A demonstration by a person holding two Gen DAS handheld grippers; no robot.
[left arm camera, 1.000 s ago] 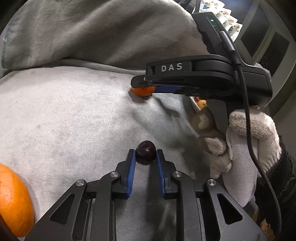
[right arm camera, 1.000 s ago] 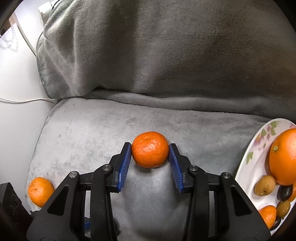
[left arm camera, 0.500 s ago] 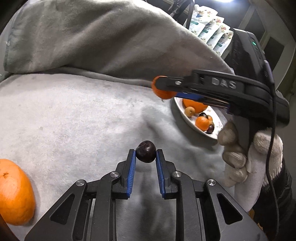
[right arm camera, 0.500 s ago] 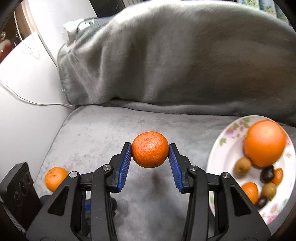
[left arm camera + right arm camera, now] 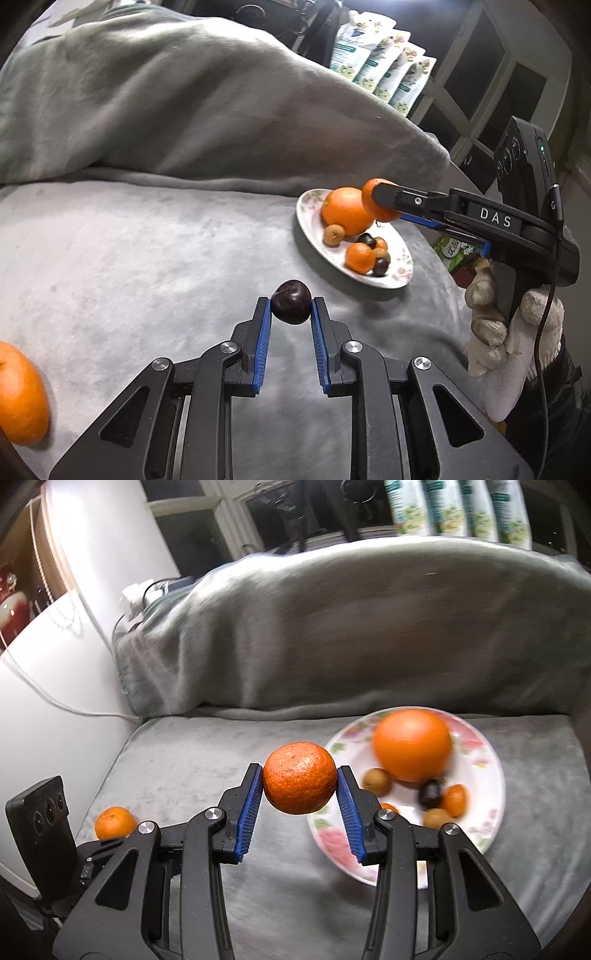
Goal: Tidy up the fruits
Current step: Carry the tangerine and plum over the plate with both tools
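Note:
My left gripper (image 5: 291,308) is shut on a dark plum (image 5: 290,301), held above the grey cushion. My right gripper (image 5: 300,780) is shut on a mandarin (image 5: 299,777) and holds it in the air just left of the floral plate (image 5: 487,812). The mandarin also shows in the left wrist view (image 5: 371,192), over the far side of the plate (image 5: 400,273). The plate holds a large orange (image 5: 412,749), small mandarins, brown fruits and dark plums. Another orange (image 5: 20,393) lies loose on the cushion at the near left; it shows in the right wrist view (image 5: 114,821) too.
The grey blanket (image 5: 166,110) covers the sofa back behind the cushion. A white wall with a cable (image 5: 55,701) bounds the left side. Snack bags (image 5: 384,70) stand behind the sofa. The left gripper's camera block (image 5: 40,823) sits at lower left.
The right gripper lifted the mandarin off the cushion and carried it right, to above the plate. The left gripper rose a little with the plum still held.

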